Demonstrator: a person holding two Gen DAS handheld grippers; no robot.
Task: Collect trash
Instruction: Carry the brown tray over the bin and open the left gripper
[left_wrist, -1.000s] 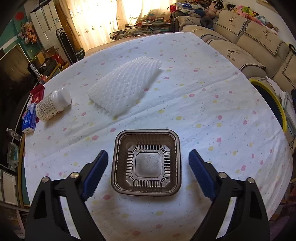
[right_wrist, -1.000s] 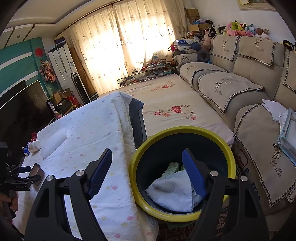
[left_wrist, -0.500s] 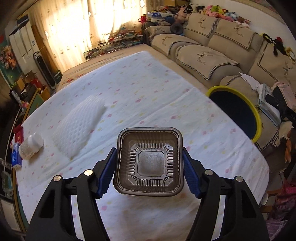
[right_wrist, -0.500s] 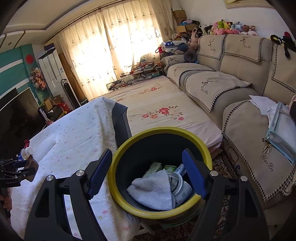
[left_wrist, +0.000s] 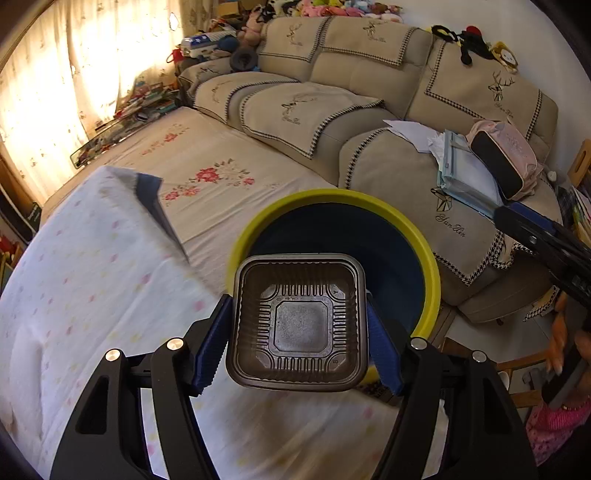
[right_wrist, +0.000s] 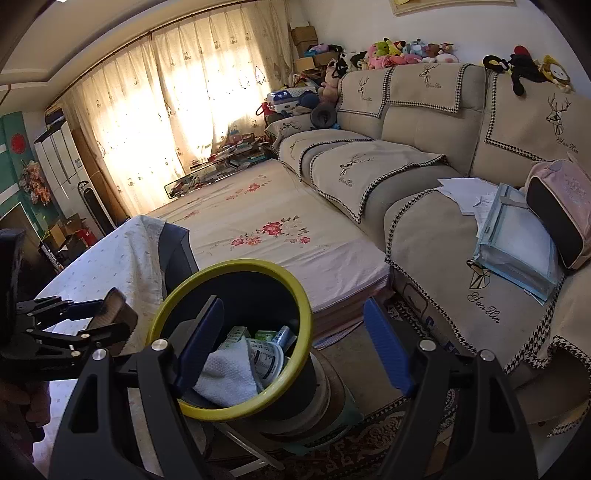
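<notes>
My left gripper (left_wrist: 298, 325) is shut on a brown square plastic tray (left_wrist: 300, 321) and holds it in the air at the near rim of the bin. The bin (left_wrist: 430, 273) is dark blue with a yellow rim and stands beside the table. In the right wrist view the same tray (right_wrist: 112, 314) and left gripper (right_wrist: 79, 325) show at the left, next to the bin (right_wrist: 306, 317). A white cloth (right_wrist: 227, 376) and several packets lie inside the bin. My right gripper (right_wrist: 293, 347) is open and empty above the bin's right side.
The table with the dotted white cloth (left_wrist: 92, 295) lies left of the bin. A beige sofa (right_wrist: 443, 177) with papers and a pink bag (right_wrist: 561, 199) stands at the right. A flowered floor mat (right_wrist: 266, 229) lies behind the bin.
My left gripper closed on the brown tray, lifted it off the table and swung it right to the bin. My right gripper drifted right, staying open.
</notes>
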